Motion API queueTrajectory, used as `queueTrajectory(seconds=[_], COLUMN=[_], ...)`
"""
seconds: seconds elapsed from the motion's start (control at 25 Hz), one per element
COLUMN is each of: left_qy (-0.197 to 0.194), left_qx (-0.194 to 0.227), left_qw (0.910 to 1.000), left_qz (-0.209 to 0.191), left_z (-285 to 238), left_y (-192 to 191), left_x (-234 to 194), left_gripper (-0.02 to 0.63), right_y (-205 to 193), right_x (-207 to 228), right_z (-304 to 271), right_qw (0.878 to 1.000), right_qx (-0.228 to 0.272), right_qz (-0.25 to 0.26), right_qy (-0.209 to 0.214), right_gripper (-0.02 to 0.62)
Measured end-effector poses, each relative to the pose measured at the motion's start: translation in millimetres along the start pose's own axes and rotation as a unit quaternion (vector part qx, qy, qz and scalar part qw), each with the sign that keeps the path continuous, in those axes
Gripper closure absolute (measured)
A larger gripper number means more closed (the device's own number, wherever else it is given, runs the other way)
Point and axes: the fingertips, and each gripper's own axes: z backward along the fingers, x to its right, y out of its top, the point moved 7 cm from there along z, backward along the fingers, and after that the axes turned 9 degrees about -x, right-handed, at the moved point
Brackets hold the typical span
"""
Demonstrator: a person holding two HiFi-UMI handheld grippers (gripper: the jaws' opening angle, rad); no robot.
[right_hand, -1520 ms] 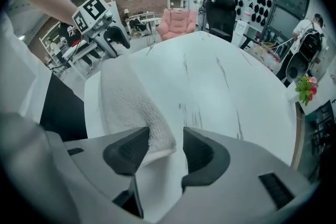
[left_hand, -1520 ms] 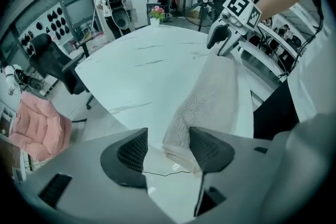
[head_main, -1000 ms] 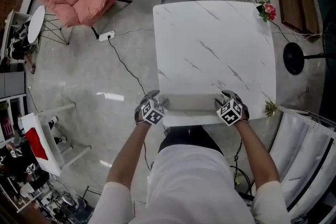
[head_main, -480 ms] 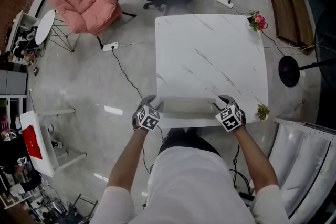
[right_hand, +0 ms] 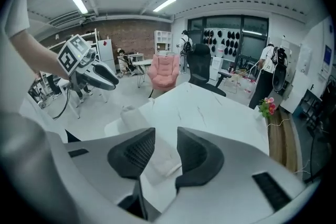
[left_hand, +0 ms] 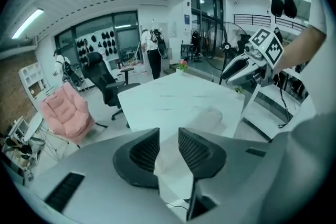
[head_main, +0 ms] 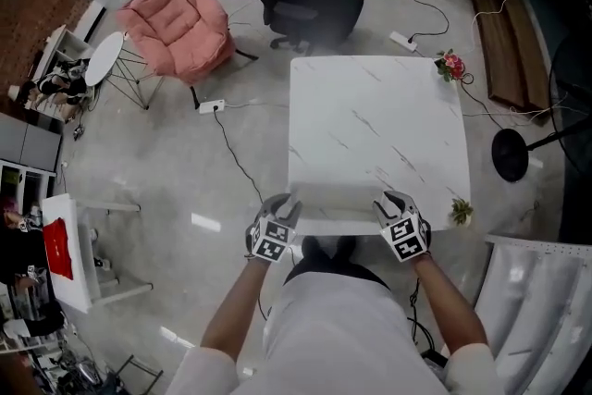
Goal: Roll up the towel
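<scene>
1. Floor [head_main: 157, 171] fills most of the head view. It is grey and shiny, and thin black cords [head_main: 236, 153] lie on it.
2. White table [head_main: 379, 125] with thin grey lines stands in the middle of the frame, a bit to the right.
3. At the bottom middle is a person [head_main: 342, 328] in a white top. Both arms reach up the frame to the near edge of the table.
4. Soft pink chair [head_main: 180, 18] sits at the upper left. The black office chair [head_main: 305, 0] stands at the top middle, just past the table's far edge.
5. Rolled towel [head_main: 338, 196] lies on the table along its near edge. It is a long pale roll in the lower middle of the frame, between the two grippers.
6. At the roll's left end is the left gripper [head_main: 282, 208]. Its jaws have just been closing, but there is a small gap between them. In the left gripper view only white table shows through the gap. The roll lies further ahead and to the right. The pads squeeze nothing.
7. At the roll's right end is the right gripper [head_main: 388, 202]. Its jaws have just been closing too, with a gap between them. In the right gripper view the end of the roll shows through the gap, lying on the table below. The pads do not press it, so this gripper holds nothing.
8. Small pink flowers [head_main: 451, 65] sit at the table's far right corner. A little green plant [head_main: 460, 211] is just beside the near right corner.
9. White power strip [head_main: 212, 106] lies on the floor left of the table.
</scene>
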Motion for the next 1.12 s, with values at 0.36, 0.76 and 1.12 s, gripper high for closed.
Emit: queueTrajectory(seconds=[0.36, 0.76, 1.12], left_qy=[-0.023, -0.059, -0.079], left_qx=[0.067, 0.114, 0.149], left_qw=[0.9974, 0.9915, 0.9852], left_qz=[0.011, 0.021, 0.029], left_z=[72, 143, 201], left_y=[0, -31, -62], left_x=[22, 27, 29], left_gripper=[0.512, 0.557, 0.589], right_y=[13, 20, 32], right_x=[-46, -126, -195], right_z=[60, 110, 153], right_qw=[0.997, 0.989, 0.981], right_qx=[0.051, 0.088, 0.122], right_qz=[-0.052, -0.084, -0.095], right_qy=[-0.020, -0.079, -0.113], right_gripper=[0.489, 0.528, 0.560])
